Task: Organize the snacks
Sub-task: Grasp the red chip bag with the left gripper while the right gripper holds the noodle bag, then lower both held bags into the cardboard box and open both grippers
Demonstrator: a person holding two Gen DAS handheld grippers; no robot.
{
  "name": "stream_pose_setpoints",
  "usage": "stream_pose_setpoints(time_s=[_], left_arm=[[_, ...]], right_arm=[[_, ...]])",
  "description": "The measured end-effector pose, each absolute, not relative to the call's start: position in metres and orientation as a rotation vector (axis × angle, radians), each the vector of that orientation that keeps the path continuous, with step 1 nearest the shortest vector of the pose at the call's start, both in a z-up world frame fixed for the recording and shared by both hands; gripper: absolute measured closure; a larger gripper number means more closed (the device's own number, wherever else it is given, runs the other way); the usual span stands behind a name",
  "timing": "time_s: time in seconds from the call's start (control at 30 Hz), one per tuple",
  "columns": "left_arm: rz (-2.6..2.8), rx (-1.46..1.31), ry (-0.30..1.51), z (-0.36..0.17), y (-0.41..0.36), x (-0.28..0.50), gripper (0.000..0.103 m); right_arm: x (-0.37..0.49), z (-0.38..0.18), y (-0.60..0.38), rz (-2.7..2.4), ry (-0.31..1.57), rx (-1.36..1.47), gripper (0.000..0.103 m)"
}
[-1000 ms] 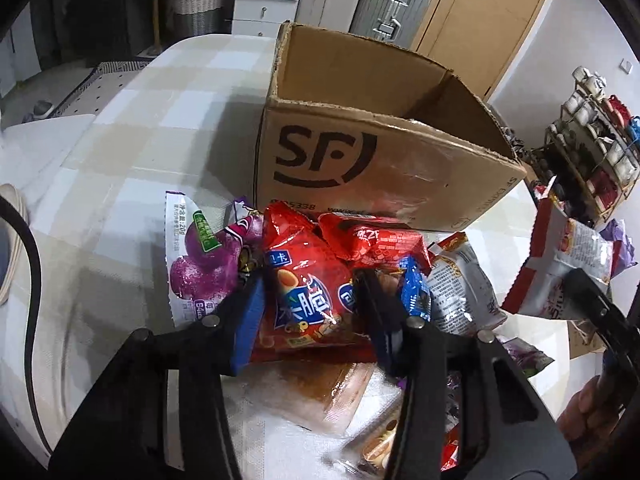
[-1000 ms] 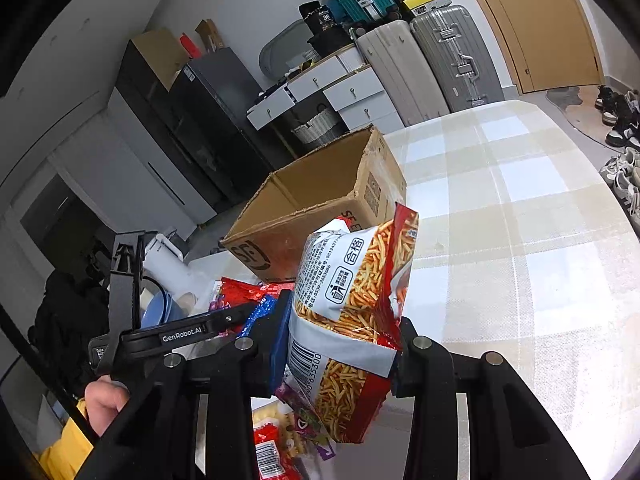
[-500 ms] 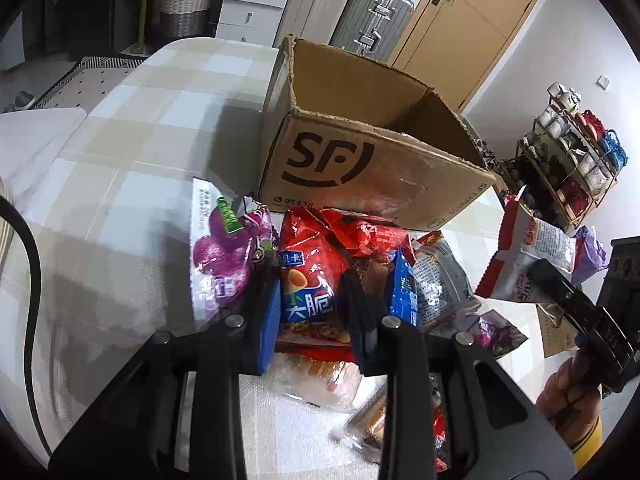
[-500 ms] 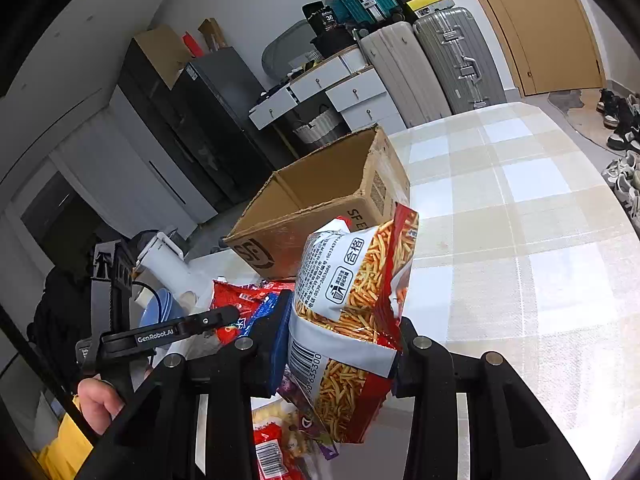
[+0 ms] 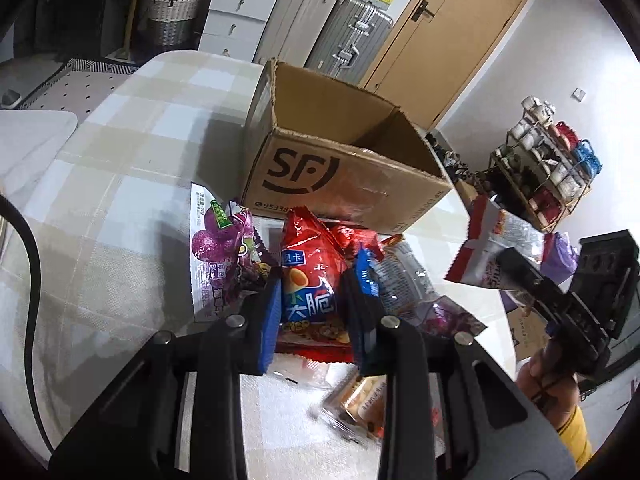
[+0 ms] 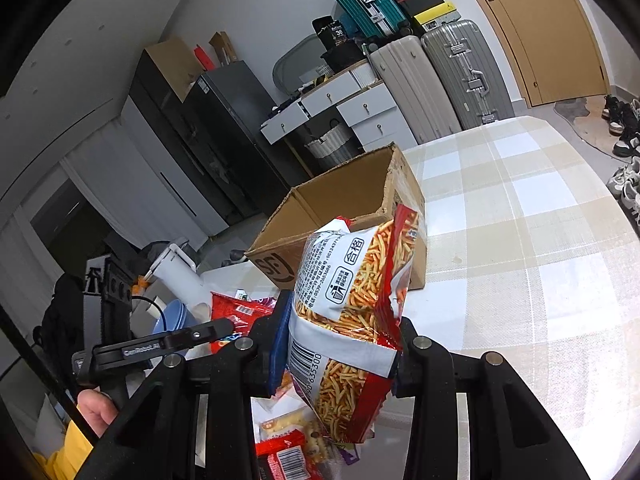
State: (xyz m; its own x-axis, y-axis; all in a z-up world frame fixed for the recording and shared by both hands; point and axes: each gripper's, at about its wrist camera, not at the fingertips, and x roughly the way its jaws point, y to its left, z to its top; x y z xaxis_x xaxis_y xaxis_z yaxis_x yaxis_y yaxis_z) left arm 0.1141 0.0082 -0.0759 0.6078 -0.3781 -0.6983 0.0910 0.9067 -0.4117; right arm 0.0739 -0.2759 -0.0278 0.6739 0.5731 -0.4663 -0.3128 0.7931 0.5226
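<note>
Open-topped box (image 5: 340,168) behind snack pile (image 5: 320,264)

The logo "SF" and the digits "95338" are printed in black on the front wall of the cardboard box (image 5: 344,184). White characters "大脆" are carried on the red chip bag (image 5: 310,280). On the fries snack bag (image 6: 352,320), "合格" is framed on the white panel, and the digits "635300" are printed beside the barcode. "GenRobot.AI" is marked on the arm of the left gripper (image 6: 160,346). The number "36" is shown on a black box (image 6: 334,32) atop the drawer unit.
</note>
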Motion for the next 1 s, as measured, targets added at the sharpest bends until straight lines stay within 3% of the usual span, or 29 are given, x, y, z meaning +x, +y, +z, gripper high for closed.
stream_pose_setpoints(time_s=[1.0], left_arm=[[-0.329,-0.305,0.633,0.019,0.012,0.069,0.077]], right_arm=[[0.071,0.018,-0.244,0.588,0.581,0.460,0.065]])
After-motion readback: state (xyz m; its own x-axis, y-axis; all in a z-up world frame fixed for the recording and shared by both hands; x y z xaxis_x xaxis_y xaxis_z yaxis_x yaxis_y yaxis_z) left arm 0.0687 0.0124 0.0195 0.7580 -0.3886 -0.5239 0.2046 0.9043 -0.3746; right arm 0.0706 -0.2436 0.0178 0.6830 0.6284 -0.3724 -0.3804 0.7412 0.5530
